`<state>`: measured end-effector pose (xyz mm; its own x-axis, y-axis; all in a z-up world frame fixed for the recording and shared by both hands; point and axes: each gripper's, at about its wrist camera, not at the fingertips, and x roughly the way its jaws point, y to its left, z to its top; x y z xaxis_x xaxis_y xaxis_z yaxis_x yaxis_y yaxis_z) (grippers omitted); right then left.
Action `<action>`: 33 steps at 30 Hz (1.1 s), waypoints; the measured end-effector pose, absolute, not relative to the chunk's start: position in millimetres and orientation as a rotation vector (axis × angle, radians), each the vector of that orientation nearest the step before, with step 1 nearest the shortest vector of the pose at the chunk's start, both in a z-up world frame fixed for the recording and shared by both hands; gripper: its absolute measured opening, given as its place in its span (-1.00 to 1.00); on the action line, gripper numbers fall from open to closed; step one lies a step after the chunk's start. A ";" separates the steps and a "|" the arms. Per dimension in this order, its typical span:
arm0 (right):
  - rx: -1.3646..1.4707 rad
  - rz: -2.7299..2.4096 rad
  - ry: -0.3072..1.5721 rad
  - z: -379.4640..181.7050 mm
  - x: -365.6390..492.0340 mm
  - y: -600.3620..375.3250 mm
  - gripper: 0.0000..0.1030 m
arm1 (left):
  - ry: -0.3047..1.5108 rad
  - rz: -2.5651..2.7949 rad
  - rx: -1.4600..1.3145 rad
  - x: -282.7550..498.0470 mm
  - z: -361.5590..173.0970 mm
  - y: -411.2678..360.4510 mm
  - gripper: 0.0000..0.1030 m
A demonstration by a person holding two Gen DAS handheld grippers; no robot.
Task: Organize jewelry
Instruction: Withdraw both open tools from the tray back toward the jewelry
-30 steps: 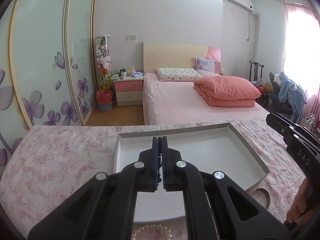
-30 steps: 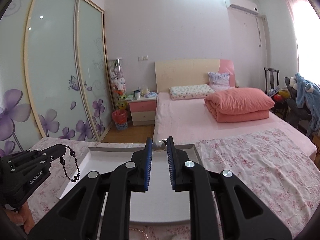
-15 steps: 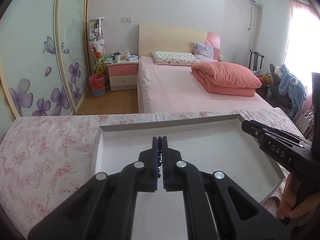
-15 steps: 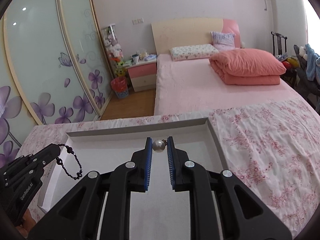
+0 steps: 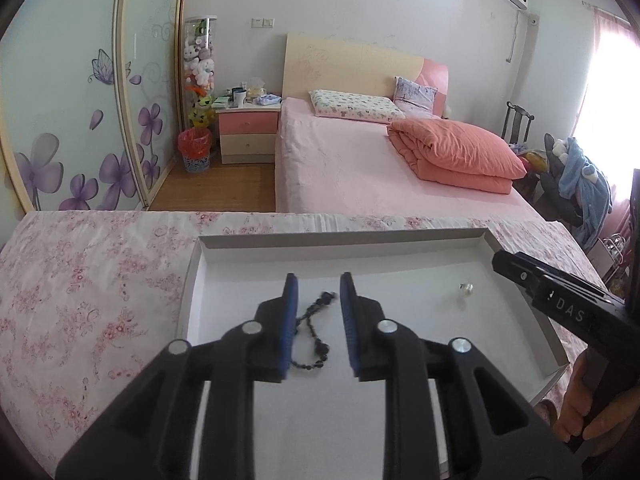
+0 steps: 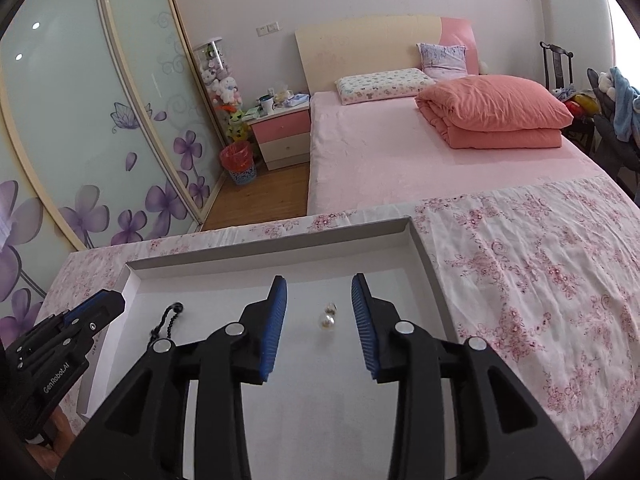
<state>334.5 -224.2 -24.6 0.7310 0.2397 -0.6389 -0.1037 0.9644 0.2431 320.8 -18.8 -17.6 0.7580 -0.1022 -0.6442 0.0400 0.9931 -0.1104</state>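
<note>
**Both grippers parted, jewelry lying in the tray**

Left gripper (image 5: pixel 316 292), in the left wrist view, has let go: half a second ago its blue pads were pinched on the black bead bracelet (image 5: pixel 312 332), and now the jaws stand apart with nothing between them. The bracelet lies loose on the floor of the white tray (image 5: pixel 192 280), under and between the fingers, blurred at its far end. At the right, the right gripper (image 5: pixel 556 288) reaches in over the tray's right rim, with "DAS" readable on its black body. Near it, the pearl earring (image 5: pixel 466 289) rests on the tray floor, well apart from the bracelet.

Seen from the right wrist, the right gripper (image 6: pixel 319 292) has also spread wide; earlier it clamped the pearl earring (image 6: pixel 328 318), which now sits free on the tray (image 6: pixel 420 256) between the fingers, touching neither pad. At the left, the left gripper (image 6: pixel 108 304) shows "GenRobot.AI" on its side, and the bracelet (image 6: pixel 168 320) lies just beside its tip. The tray sits on a desk covered with pink floral cloth (image 6: pixel 540 280).
</note>
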 end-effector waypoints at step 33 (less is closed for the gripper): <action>0.030 0.295 0.862 -48.1 131.4 -234.8 -0.31 | 0.667 -0.055 -0.064 108.4 -16.5 40.0 0.29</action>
<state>131.4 -234.8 -48.1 0.6126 0.2684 -0.7434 -0.2439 0.9589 0.1452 108.4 40.0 -16.5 0.7846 -0.0714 -0.6159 0.0302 0.9966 -0.0771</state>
